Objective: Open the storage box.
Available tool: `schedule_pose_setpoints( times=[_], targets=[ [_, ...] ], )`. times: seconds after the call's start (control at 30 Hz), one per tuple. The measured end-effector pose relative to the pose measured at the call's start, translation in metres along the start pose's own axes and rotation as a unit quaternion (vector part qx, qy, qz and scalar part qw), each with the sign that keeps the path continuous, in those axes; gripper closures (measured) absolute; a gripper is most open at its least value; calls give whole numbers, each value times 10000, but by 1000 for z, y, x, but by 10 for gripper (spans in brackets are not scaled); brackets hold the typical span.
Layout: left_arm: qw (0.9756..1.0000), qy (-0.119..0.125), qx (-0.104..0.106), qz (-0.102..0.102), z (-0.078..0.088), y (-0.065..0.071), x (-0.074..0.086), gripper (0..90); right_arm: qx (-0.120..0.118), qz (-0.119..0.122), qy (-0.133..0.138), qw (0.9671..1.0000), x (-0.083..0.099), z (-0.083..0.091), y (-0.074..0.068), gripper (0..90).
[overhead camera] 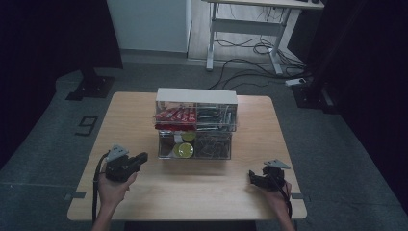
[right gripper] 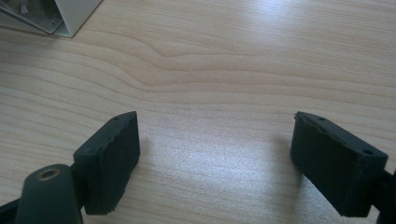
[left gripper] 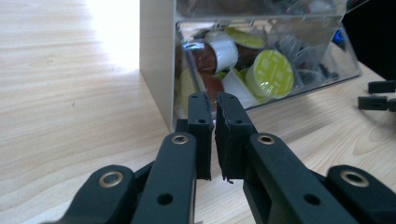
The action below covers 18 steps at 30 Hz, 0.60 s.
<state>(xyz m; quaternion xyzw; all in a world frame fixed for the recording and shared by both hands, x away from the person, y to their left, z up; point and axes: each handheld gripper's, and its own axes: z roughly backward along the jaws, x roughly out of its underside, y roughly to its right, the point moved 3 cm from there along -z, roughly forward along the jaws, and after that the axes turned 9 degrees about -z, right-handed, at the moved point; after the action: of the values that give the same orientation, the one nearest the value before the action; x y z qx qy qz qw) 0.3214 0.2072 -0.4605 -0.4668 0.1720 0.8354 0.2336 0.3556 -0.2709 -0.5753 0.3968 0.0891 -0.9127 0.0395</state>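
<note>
Left gripper view — left gripper [left gripper: 214, 109] jaws nearly closed, empty, right gripper [right gripper: 215, 154] jaws wide.

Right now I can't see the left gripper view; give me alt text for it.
The left gripper, jaws nearly closed on nothing, points at the corner of a clear plastic drawer full of coffee capsules, one with a green foil lid facing the camera. Light wooden table lies beneath, and the other gripper's black jaw tips show at the right edge.
</note>
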Motion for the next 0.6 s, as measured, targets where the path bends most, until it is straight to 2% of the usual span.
schedule_pose_setpoints(
  times=[0.13,0.43,0.6],
  targets=[
    [10000,32,47,-24,1,2,-6,877,2,-1,2,10000,0,0,0,157],
    [9992,189,285,-215,4,13,-34,900,9,2,10,10000,0,0,0,157],
    [9988,263,324,-259,6,17,-43,900,13,-2,12,10000,0,0,1,157]
  ],
)
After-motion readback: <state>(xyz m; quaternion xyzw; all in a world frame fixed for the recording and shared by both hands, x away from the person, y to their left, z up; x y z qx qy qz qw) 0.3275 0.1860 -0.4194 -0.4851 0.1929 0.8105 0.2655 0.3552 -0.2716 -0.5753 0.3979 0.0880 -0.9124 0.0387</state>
